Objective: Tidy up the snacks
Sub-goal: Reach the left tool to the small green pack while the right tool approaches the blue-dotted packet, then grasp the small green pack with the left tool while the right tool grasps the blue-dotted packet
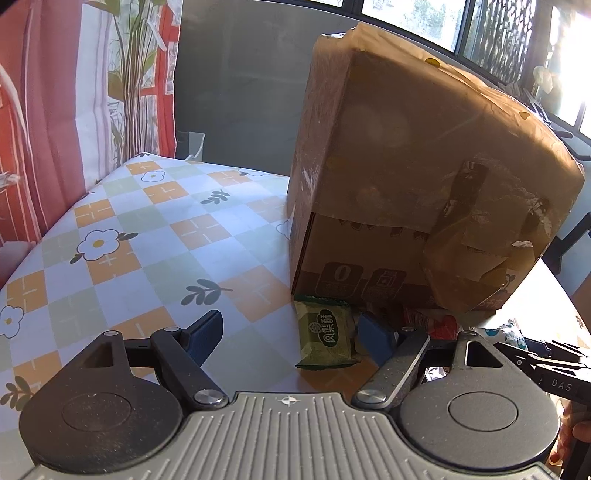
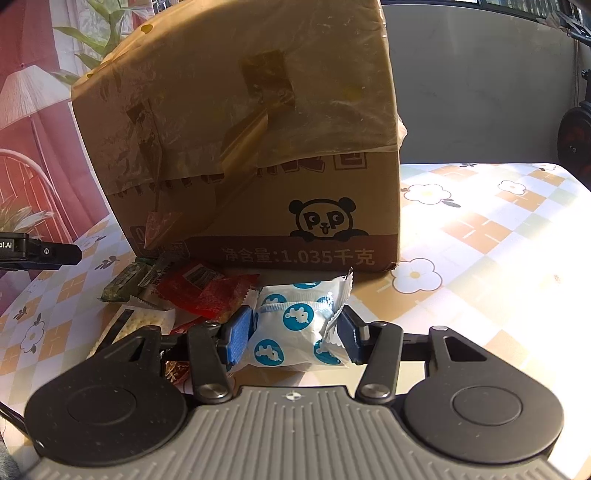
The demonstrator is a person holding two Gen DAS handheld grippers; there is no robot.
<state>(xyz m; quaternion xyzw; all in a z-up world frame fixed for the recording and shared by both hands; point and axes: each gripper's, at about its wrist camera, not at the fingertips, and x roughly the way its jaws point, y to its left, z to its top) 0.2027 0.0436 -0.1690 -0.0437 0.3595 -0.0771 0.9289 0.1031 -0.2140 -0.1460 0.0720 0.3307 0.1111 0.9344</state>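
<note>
A large taped cardboard box [image 1: 406, 166] [image 2: 258, 147] stands on the flowered tablecloth [image 1: 147, 229], with a pile of snack packets at its foot. My right gripper [image 2: 295, 326] is shut on a white packet with blue dots [image 2: 291, 325], its blue pads pressing both sides. My left gripper [image 1: 291, 328] is open above the cloth. A green packet [image 1: 325, 339] lies between its fingers, close to the right finger. Red packets [image 2: 207, 291] [image 1: 432, 325], a dark green packet [image 2: 125, 284] and a cracker packet [image 2: 144, 321] lie left of the right gripper.
Red patterned curtains [image 1: 55, 110] hang beyond the table's far left side. Windows [image 1: 424, 18] run behind the box. The checked cloth [image 2: 480, 240] stretches in bright sun to the right of the box. A gold-wrapped sweet [image 2: 177, 369] lies under the right gripper's left finger.
</note>
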